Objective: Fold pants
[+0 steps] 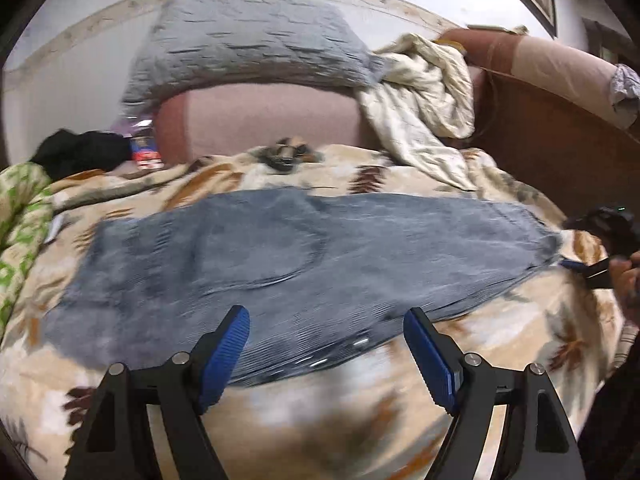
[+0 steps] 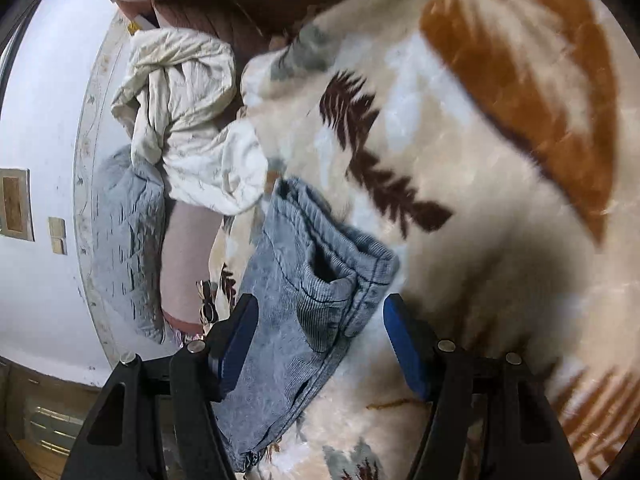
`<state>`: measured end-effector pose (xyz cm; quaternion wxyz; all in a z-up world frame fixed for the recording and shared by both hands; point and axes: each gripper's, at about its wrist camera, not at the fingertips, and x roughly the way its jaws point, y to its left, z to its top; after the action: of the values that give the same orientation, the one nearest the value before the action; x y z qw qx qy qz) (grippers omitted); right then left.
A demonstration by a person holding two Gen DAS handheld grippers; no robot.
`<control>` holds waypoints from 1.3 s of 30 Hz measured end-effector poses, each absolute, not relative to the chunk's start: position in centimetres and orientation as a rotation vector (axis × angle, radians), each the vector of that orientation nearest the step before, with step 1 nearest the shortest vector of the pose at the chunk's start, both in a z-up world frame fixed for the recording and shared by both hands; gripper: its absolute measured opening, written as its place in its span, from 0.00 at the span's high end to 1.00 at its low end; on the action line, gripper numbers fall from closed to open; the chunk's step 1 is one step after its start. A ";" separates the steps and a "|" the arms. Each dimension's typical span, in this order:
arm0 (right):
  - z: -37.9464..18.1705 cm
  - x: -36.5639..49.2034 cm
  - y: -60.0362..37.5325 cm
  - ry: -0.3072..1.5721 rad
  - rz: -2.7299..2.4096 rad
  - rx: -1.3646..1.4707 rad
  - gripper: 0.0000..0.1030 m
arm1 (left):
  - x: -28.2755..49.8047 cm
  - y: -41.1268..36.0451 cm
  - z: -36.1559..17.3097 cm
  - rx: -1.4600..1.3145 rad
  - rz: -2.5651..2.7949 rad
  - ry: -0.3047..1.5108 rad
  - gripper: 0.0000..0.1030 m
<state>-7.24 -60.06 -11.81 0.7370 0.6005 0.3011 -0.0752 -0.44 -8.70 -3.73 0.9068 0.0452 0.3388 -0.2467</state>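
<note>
Left gripper (image 1: 326,346): fingers apart, empty, poised over near edge of pants (image 1: 280,256). Pants: flat lengthwise across blanket (image 1: 520,352), seemingly halved leg-on-leg, crosswise folds left. Right gripper (image 2: 320,344): fingers apart, straddling waistband at 12 o'clock, nothing gripped.

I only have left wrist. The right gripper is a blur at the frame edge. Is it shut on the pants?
Observer: No. In the right wrist view the right gripper is open, with nothing pinched.
Operator: Where do its fingers sit?
Observer: One of the fingers is over the pants, and the other is over the bare blanket.
</note>
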 end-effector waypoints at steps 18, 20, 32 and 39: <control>-13.1 -6.4 -60.2 0.676 -0.138 1.318 0.35 | 9.8 -39.7 -0.8 0.503 -0.964 0.849 0.20; -13.2 -6.4 -60.4 0.679 -0.110 1.323 0.36 | 10.5 -42.3 -1.3 0.539 -1.002 0.866 0.22; -13.6 -6.6 -61.0 0.711 0.029 1.308 0.38 | 13.3 -53.1 -5.0 0.633 -1.211 1.016 0.38; -13.0 -6.2 -60.1 0.736 -0.015 1.220 0.38 | 13.5 -55.5 -8.4 0.712 -1.236 1.107 0.49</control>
<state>-6.17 -60.05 -13.04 0.7568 0.5596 0.3378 -0.0067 13.50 -55.51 -8.41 0.6192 0.3097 0.4814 -0.5375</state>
